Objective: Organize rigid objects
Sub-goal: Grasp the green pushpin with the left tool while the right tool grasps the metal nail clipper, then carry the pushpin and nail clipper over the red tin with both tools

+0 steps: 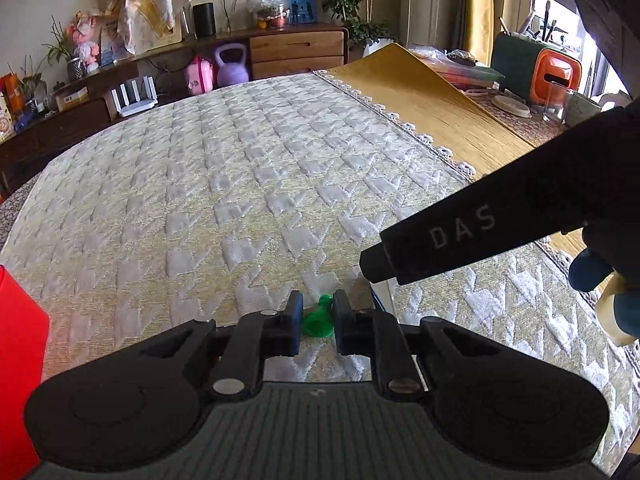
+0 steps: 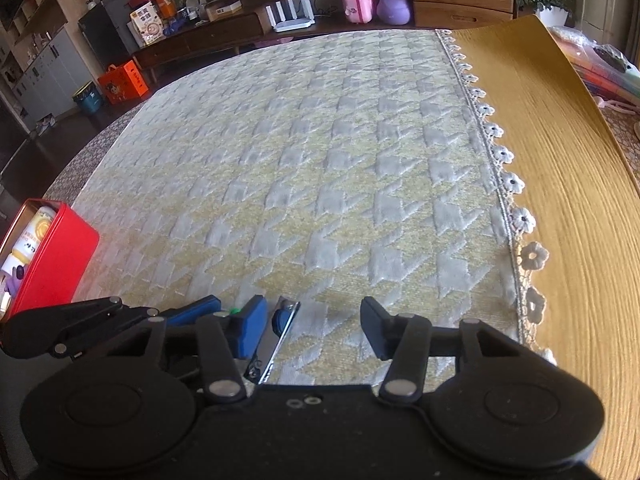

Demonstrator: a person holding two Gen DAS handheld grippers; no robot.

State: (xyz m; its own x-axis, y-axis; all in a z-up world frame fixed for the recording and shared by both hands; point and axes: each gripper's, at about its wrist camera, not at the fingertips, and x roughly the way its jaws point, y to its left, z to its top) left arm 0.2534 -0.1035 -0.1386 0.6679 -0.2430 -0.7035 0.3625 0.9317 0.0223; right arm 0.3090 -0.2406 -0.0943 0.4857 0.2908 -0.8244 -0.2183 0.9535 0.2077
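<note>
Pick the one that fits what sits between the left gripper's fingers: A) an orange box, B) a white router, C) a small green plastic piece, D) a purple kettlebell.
C: in the left wrist view the left gripper has its fingers closed in on a small green plastic piece that lies on the quilted cloth.

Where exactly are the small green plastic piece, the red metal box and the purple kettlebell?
Small green plastic piece (image 1: pixel 318 320), left wrist view, its flared base.
Red metal box (image 2: pixel 56 256), right wrist view, its side wall.
Purple kettlebell (image 2: pixel 393 7), right wrist view, its round body.
</note>
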